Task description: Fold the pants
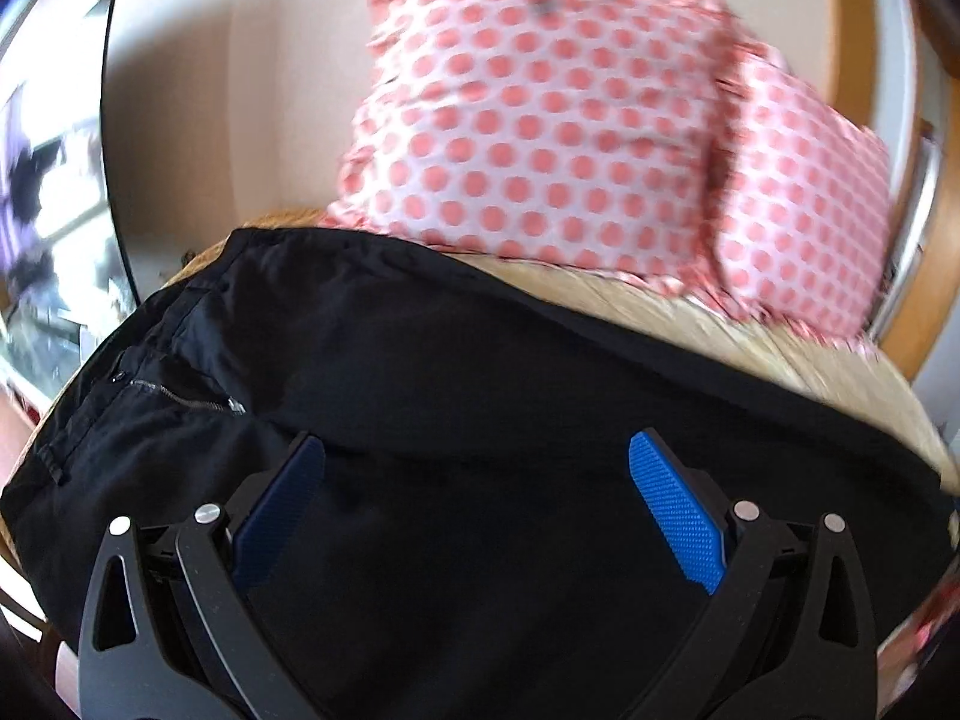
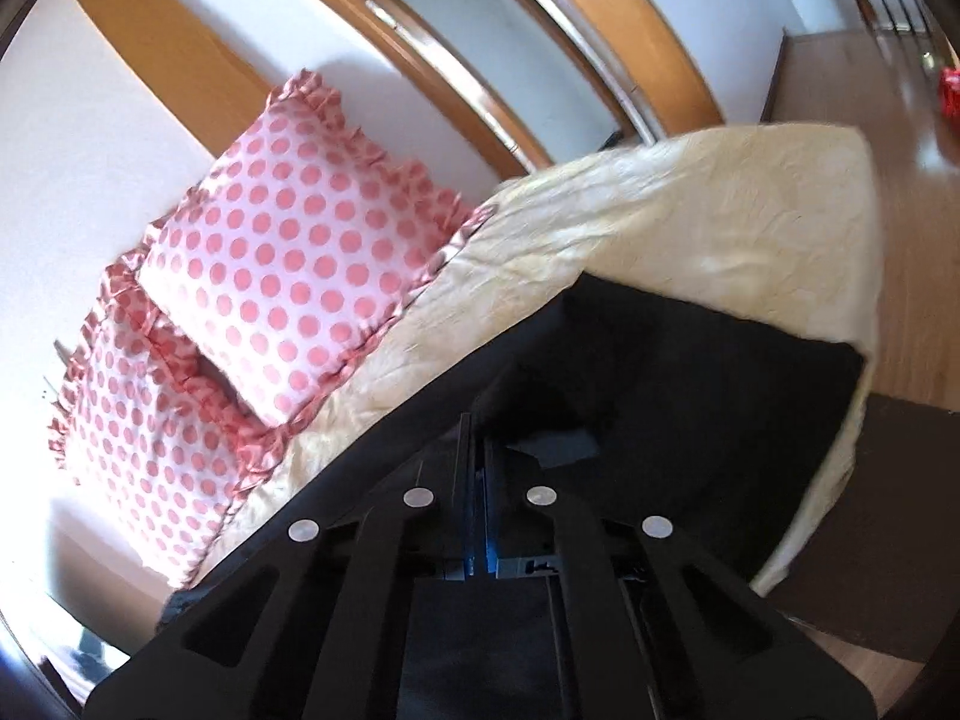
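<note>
Black pants (image 1: 420, 372) lie spread on a cream bedspread (image 1: 750, 336), their zipper and button at the left of the left wrist view. My left gripper (image 1: 477, 450) is open, its blue pads (image 1: 678, 510) wide apart just above the pants fabric, holding nothing. In the right wrist view the pants (image 2: 690, 372) run toward the bed's far corner. My right gripper (image 2: 479, 426) is shut on the pants fabric, its jaws pressed together with black cloth bunched at the tips.
Two pink polka-dot pillows (image 1: 540, 120) (image 2: 288, 264) rest against the wall at the head of the bed. The bedspread (image 2: 690, 210) ends at a corner by the wooden floor (image 2: 900, 138). Wooden door frames (image 2: 600, 18) stand behind.
</note>
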{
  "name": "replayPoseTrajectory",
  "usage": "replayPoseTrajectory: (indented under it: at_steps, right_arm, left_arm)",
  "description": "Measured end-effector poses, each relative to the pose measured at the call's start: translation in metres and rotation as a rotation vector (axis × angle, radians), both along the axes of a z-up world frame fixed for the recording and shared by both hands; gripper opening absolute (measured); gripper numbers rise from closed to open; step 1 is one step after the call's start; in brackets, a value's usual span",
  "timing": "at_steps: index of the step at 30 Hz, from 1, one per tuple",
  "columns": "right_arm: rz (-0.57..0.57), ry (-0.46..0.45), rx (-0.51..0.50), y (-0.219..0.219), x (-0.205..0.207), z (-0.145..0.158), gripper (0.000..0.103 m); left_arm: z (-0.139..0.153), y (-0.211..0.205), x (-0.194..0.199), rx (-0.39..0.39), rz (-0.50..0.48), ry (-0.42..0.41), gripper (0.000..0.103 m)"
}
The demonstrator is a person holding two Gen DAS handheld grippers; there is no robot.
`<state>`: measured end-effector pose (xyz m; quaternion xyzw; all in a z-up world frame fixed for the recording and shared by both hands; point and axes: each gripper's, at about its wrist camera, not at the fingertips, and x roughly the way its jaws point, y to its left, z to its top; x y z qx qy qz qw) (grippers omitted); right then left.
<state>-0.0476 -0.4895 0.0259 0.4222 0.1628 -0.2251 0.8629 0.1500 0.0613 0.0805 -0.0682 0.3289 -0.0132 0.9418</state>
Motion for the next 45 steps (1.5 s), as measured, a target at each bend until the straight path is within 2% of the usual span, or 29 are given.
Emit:
replayPoseTrajectory:
  at_steps: [2,5,8,10,11,12,15,17,20,22,23,24,25,27,30,33,39,40,43,45]
  right_arm:
    - [-0.004,0.025,0.021,-0.004,-0.002,-0.008,0.002]
    - [-0.013,0.048,0.041,-0.008,-0.003,-0.018,0.002]
    - [-0.012,0.058,0.032,-0.008,-0.003,-0.019,0.002]
    - [-0.007,0.071,0.012,-0.008,-0.001,-0.018,0.002]
    - [-0.004,0.077,0.003,-0.008,0.000,-0.017,0.002]
    - [-0.001,0.082,-0.003,-0.008,0.001,-0.017,0.002]
    - [0.008,0.095,-0.014,-0.008,0.001,-0.016,0.002]
    - [0.014,0.102,-0.025,-0.008,0.002,-0.015,0.002]
    - [0.023,0.112,-0.042,-0.008,0.004,-0.014,0.002]
    - [0.027,0.119,-0.057,-0.008,0.006,-0.012,0.002]
    - [0.028,0.120,-0.061,-0.007,0.006,-0.012,0.002]
    - [0.030,0.119,-0.064,-0.008,0.007,-0.011,0.002]
    - [0.032,0.115,-0.062,-0.009,0.008,-0.011,0.002]
    - [0.035,0.105,-0.061,-0.011,0.010,-0.008,0.002]
    - [0.048,0.078,-0.067,-0.017,0.013,-0.001,0.002]
    - [0.060,0.050,-0.070,-0.027,0.019,0.009,0.002]
    - [0.077,-0.018,-0.092,-0.050,0.027,0.035,0.002]
    - [0.072,-0.040,-0.103,-0.054,0.024,0.042,0.002]
    - [0.056,-0.087,-0.102,-0.059,0.008,0.052,0.002]
    - [0.030,-0.067,-0.108,-0.060,-0.004,0.050,0.002]
  left_arm:
    - [0.004,0.014,0.027,-0.039,-0.001,0.036,0.101]
    - [0.008,0.035,0.083,-0.075,0.048,0.104,0.101]
    - [0.002,0.053,0.136,-0.100,0.091,0.176,0.101]
    - [-0.010,0.069,0.174,-0.164,0.124,0.245,0.101]
    - [-0.016,0.076,0.189,-0.197,0.142,0.274,0.098]
    - [-0.023,0.084,0.203,-0.230,0.163,0.300,0.087]
    - [-0.044,0.108,0.241,-0.317,0.260,0.371,0.076]
    - [-0.053,0.117,0.255,-0.331,0.307,0.398,0.074]
    - [-0.052,0.123,0.267,-0.317,0.363,0.378,0.073]
    - [-0.050,0.124,0.272,-0.300,0.372,0.372,0.062]
    - [-0.050,0.125,0.273,-0.299,0.370,0.358,0.049]
    - [-0.050,0.127,0.272,-0.324,0.352,0.335,0.024]
    - [-0.051,0.130,0.270,-0.354,0.342,0.330,0.018]
    - [-0.049,0.136,0.261,-0.388,0.354,0.314,0.011]
    - [-0.035,0.140,0.239,-0.353,0.332,0.279,0.009]
    - [-0.005,0.138,0.201,-0.311,0.276,0.202,0.008]
    - [0.065,0.146,0.078,-0.301,0.194,0.010,0.008]
    - [0.077,0.146,0.042,-0.290,0.188,-0.036,0.008]
    - [0.082,0.148,-0.029,-0.261,0.201,-0.113,0.009]
    - [0.065,0.149,-0.079,-0.250,0.234,-0.128,0.009]
